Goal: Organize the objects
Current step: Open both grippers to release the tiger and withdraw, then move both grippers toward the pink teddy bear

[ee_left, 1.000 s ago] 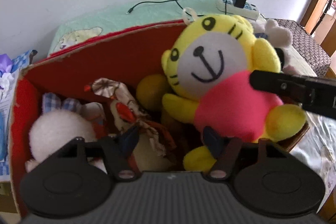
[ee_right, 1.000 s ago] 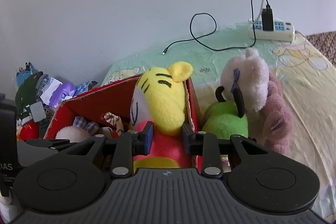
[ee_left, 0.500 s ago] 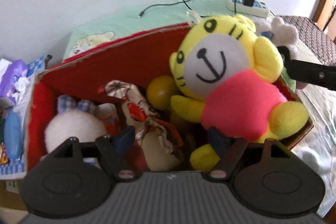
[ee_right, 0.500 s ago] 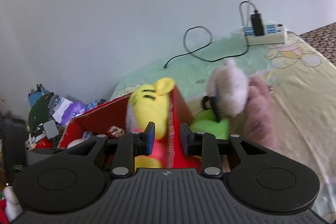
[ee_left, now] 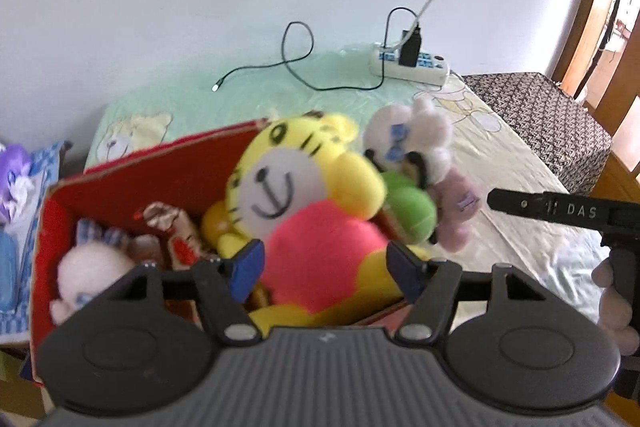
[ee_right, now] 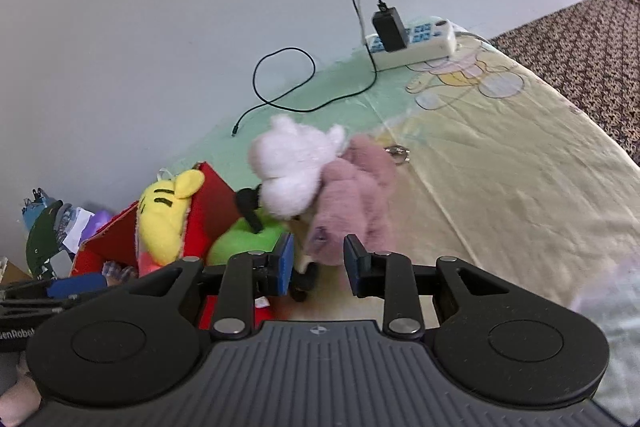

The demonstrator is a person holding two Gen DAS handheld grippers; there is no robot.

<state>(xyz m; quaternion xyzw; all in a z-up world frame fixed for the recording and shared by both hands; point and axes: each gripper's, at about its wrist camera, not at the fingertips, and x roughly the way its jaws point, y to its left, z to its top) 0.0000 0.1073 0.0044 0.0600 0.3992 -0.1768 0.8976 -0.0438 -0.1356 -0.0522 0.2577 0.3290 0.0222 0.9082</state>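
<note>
**Tiger toy in the red box, two more plush toys beside it**

On the left, the red cardboard box (ee_left: 120, 183) sits on the bed (ee_right: 500, 163), holding a small white plush (ee_left: 86, 267) and a patterned cloth toy (ee_left: 176, 235). The left gripper (ee_left: 326, 269) hangs over the box, its fingers spread wide on either side of the yellow tiger plush (ee_left: 304, 195), which sits in the box's right end; no contact shows. Just right of the box lie a green plush (ee_right: 244, 239) and a white-and-pink plush (ee_right: 320, 179). The right gripper (ee_right: 318, 263) is open and empty, close in front of the pink toy.
</note>
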